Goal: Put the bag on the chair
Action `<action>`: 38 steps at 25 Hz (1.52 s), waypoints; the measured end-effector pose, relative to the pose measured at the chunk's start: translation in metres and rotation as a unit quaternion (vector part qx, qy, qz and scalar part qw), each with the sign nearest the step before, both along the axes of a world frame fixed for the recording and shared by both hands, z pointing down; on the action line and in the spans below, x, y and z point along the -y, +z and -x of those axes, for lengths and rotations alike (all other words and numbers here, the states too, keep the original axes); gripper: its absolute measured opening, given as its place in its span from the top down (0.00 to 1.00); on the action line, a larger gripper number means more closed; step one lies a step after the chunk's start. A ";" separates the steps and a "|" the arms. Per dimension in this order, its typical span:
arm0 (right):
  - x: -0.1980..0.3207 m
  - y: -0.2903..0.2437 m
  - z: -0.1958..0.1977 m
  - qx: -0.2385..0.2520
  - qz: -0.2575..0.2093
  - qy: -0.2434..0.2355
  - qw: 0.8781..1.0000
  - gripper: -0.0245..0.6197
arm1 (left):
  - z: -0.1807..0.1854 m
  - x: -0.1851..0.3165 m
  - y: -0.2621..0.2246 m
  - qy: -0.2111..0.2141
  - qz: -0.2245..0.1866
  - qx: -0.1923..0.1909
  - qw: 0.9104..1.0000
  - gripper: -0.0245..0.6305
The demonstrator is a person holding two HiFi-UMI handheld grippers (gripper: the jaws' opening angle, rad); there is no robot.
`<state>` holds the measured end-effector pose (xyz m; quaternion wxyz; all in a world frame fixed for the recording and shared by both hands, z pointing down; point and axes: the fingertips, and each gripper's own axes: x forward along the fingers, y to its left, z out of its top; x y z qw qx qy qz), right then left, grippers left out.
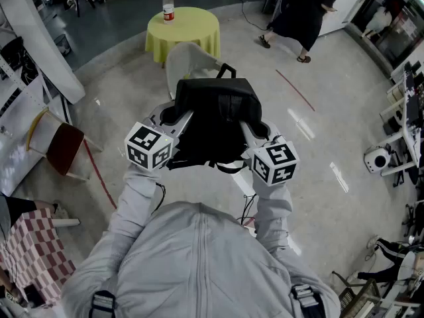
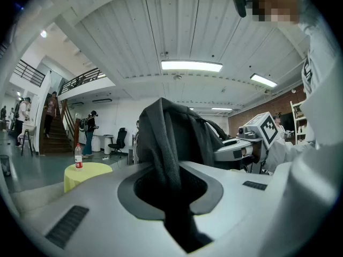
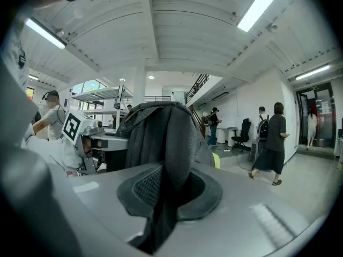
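Closest to me, my left gripper [image 1: 171, 116] and right gripper [image 1: 262, 128] each have their jaws clamped on a fold of the backpack [image 1: 215, 121], one at either side. It hangs in the air before my chest. It is black and soft and sags between the two grips. It has a carry loop [image 1: 226, 68] at its far edge, a thin strap [image 1: 228, 169] dangling under it, and padded mesh where my right jaws bite. Just beyond it, partly hidden, stands a pale chair [image 1: 189, 57]; whether they touch I cannot tell. Farther off is a round table with a yellow cloth [image 1: 192, 26] bearing a bottle [image 1: 168, 6], and a person in black [image 1: 301, 12] walks past.
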<state>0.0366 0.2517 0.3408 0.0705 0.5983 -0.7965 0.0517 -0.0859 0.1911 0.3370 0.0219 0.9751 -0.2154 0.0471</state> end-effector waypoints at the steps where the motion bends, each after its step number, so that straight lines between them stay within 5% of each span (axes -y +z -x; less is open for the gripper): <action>1: -0.001 0.000 0.000 0.001 -0.002 -0.002 1.000 0.89 | 0.000 -0.001 -0.001 -0.001 -0.002 0.001 1.000 0.88; 22: 0.009 0.031 -0.042 0.007 0.019 -0.033 0.999 0.89 | -0.038 -0.001 0.035 -0.029 0.029 0.018 0.999 0.88; 38: 0.168 0.055 -0.095 0.003 0.040 -0.024 0.999 0.89 | -0.093 0.163 0.064 -0.020 0.048 0.018 0.998 0.88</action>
